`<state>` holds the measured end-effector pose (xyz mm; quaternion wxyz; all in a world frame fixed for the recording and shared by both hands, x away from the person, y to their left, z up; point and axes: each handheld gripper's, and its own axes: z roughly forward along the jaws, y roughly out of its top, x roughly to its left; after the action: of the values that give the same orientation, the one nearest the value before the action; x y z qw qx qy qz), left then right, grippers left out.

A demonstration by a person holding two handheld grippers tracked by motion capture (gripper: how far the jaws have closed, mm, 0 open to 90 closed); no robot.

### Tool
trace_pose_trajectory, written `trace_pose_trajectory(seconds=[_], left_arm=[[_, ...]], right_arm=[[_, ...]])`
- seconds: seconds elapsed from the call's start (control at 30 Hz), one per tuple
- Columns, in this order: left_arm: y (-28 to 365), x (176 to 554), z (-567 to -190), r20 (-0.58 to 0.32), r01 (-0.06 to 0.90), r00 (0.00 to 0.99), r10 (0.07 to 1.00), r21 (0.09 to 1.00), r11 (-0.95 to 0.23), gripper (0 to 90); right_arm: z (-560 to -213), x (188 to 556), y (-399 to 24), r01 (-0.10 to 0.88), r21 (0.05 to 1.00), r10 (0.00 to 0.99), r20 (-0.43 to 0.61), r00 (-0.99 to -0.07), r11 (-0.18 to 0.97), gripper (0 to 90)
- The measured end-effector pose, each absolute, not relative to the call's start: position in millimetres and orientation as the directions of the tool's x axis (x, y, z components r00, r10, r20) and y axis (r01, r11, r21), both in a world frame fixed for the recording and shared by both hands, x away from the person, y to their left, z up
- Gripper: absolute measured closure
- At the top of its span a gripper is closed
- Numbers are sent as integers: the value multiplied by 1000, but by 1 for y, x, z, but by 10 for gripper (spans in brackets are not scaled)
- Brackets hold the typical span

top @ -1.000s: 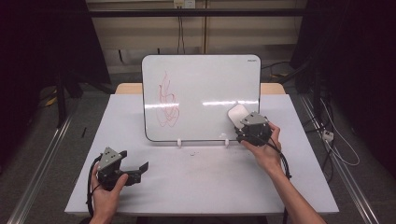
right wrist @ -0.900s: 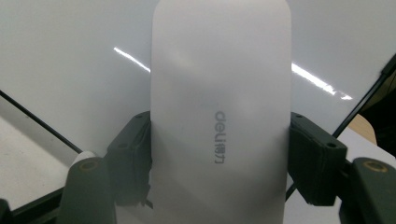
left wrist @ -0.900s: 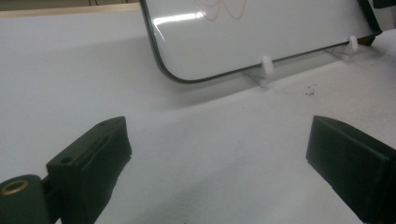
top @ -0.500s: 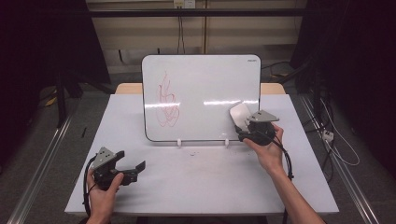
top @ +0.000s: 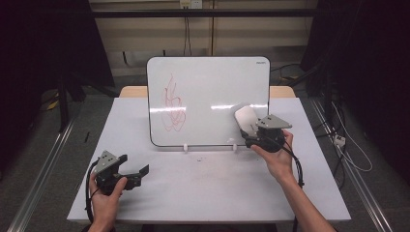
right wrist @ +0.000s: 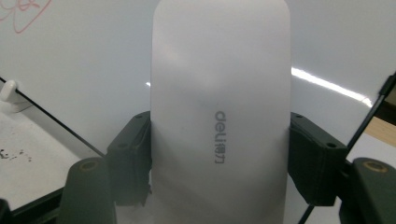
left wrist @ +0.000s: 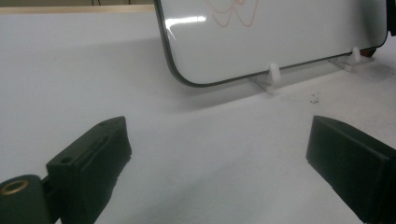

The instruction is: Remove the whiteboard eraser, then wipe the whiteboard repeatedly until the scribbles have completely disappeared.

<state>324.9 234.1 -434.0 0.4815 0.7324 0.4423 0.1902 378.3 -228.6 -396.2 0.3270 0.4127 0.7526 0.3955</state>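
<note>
White plastic fills the right gripper view: a rounded whiteboard eraser point(right wrist: 219, 116), stamped with grey "deli" lettering, sits clamped between the two black jaws of the right gripper point(right wrist: 219, 158), its long sides pressed by a pad on either flank and its upper end rising well past the fingertips. From the high view, the right gripper point(top: 255, 131) holds that eraser point(top: 245, 118) at the lower right part of a standing whiteboard point(top: 212, 87); whether it touches the surface cannot be told. Red scribbles point(top: 173, 104) mark the board's left half, well apart from the eraser. The board stands on small white feet point(left wrist: 273, 73) on a white table point(top: 203, 188). At the table's near left, the left gripper point(top: 138, 173) rests low over the tabletop, its jaws spread wide with nothing between them, pointing towards the board's lower corner.
</note>
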Motion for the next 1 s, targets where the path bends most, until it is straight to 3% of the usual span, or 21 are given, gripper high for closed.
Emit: trace_pose_trajectory(seconds=[1.0], left_arm=[[241, 321, -435, -134, 464, 503, 854, 876, -136, 60]], right_arm=[[-375, 382, -179, 244, 877, 796, -217, -565, 413, 316]])
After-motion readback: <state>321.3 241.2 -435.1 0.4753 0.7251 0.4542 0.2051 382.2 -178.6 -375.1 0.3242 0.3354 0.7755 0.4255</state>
